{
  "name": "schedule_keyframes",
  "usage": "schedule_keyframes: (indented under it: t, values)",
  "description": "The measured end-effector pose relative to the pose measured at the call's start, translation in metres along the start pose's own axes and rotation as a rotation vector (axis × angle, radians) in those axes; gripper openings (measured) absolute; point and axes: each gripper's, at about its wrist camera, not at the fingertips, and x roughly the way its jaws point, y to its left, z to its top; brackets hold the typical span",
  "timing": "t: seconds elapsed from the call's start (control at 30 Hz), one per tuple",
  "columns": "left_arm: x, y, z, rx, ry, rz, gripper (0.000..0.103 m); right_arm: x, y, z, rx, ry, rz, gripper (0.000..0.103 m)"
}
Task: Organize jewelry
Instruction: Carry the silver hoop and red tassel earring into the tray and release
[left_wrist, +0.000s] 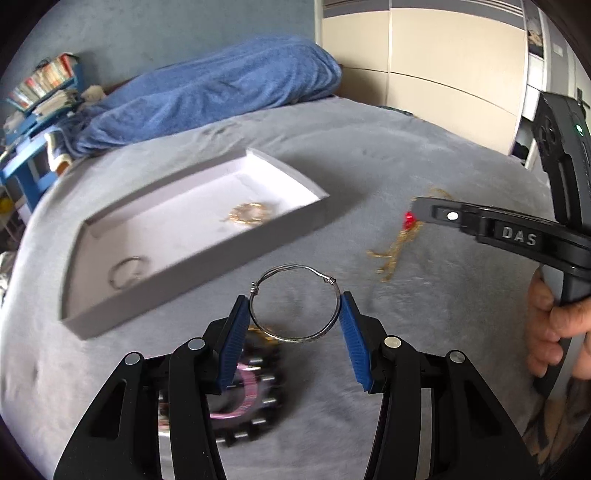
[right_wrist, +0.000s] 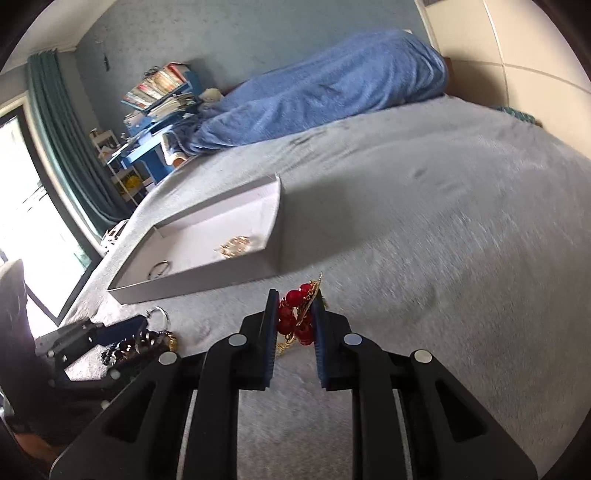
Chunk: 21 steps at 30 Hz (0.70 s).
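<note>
My left gripper (left_wrist: 295, 308) is shut on a silver wire bangle (left_wrist: 295, 334) and holds it above the grey bed cover, just in front of the white tray (left_wrist: 192, 254). The tray holds a gold piece (left_wrist: 249, 213) and a silver ring (left_wrist: 127, 271). My right gripper (right_wrist: 294, 314) is shut on a red bead and gold chain necklace (right_wrist: 295, 314); in the left wrist view its red beads (left_wrist: 409, 219) and gold chain (left_wrist: 393, 254) trail on the cover. The tray also shows in the right wrist view (right_wrist: 199, 284).
A black beaded bracelet with pink inside (left_wrist: 243, 398) and a bit of gold jewelry (left_wrist: 264, 332) lie under my left gripper. A blue blanket (left_wrist: 207, 92) lies at the bed's far end. Blue shelves with books (right_wrist: 159, 99) stand beyond the bed's left side.
</note>
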Motion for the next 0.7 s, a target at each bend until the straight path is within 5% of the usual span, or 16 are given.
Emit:
schedule_keyframes:
  t: [0.4,0.7]
  values:
    - [-0.012,0.096,0.038,-0.080,-0.012,0.099,0.051,-0.010,0.051,0.049,-0.124,-0.072,0.084,0.017]
    - [0.022,0.114,0.058,-0.126,0.001,0.084,0.051,0.006,0.094,0.089,-0.180,-0.112,0.176,0.017]
